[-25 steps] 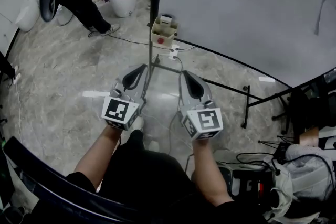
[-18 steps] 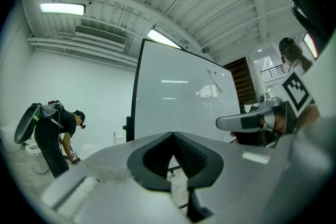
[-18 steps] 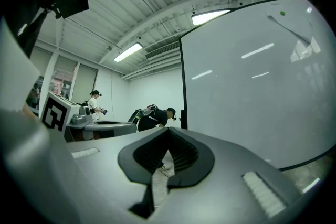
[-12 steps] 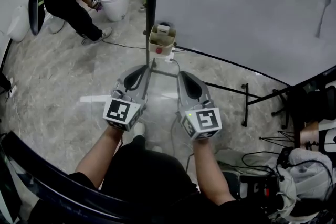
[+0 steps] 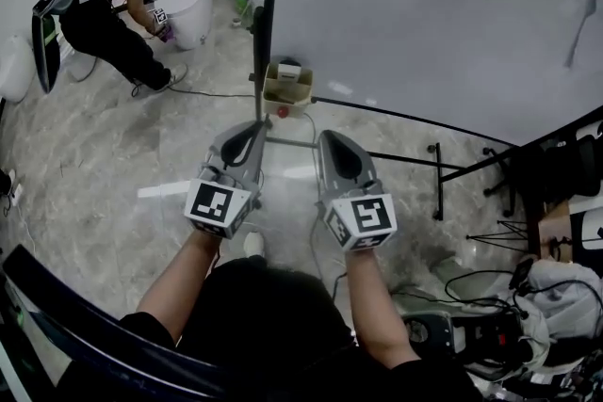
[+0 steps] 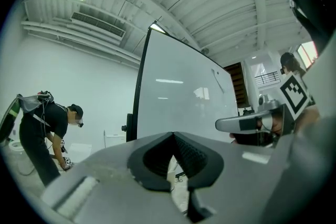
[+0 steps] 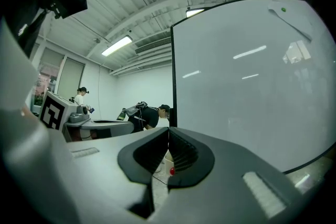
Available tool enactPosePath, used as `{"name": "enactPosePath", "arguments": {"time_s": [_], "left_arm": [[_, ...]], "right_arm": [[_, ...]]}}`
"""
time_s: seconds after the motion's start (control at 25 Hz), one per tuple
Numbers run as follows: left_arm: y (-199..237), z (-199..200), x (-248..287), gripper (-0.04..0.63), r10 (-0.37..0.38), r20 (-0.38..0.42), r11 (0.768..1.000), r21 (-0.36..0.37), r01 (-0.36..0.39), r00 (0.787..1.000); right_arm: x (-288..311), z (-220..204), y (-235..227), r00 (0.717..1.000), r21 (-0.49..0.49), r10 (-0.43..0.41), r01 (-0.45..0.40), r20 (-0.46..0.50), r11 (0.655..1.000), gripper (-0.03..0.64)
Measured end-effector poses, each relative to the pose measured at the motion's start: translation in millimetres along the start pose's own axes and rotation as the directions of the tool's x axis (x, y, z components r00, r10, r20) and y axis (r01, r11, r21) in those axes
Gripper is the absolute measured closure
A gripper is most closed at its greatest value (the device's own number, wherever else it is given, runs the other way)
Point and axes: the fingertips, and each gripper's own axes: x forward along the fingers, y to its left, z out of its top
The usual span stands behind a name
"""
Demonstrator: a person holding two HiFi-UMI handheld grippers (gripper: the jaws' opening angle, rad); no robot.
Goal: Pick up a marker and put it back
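Observation:
No marker shows plainly in any view. My left gripper (image 5: 255, 123) and right gripper (image 5: 328, 137) are held side by side at waist height, pointing level at the foot of a large whiteboard (image 5: 433, 14). Both are shut with nothing between their jaws; in the gripper views the left gripper (image 6: 173, 134) and the right gripper (image 7: 168, 130) have their tips together. A small cardboard box (image 5: 286, 85) with a few items stands on the floor by the board's black left post (image 5: 270, 5), just beyond the fingertips. A slim grey object (image 5: 585, 19) hangs on the board at the far right.
The board's black legs (image 5: 438, 179) spread over the marble floor at the right. Cables, bags and gear (image 5: 490, 334) lie at the lower right. A person in black (image 5: 108, 0) bends beside a white fixture (image 5: 184, 0) at the upper left. A cable (image 5: 212, 92) runs across the floor.
Both grippers have moved forward together toward the whiteboard, still shut. The box and the board's post now lie closer to the fingertips, and the person at the left has bent further toward the white fixture.

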Motion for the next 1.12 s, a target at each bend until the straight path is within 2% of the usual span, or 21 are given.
{"name": "enactPosePath", "arguments": {"time_s": [0.52, 0.84, 1.12], "left_arm": [[31, -4, 24, 0.592, -0.102, 0.009, 0.995, -0.006, 0.102, 0.995], [35, -1, 26, 0.592, -0.097, 0.01, 0.995, -0.014, 0.097, 0.995], [39, -2, 40, 0.592, -0.062, 0.002, 0.998, -0.012, 0.062, 0.998]], "right_arm": [[39, -12, 3, 0.996, -0.007, -0.091, 0.091, -0.013, 0.996, 0.607], [50, -11, 1, 0.996, 0.004, -0.089, 0.089, -0.023, 0.996, 0.607], [63, -14, -14, 0.998, 0.01, -0.064, 0.065, -0.023, 0.998, 0.606]]}}
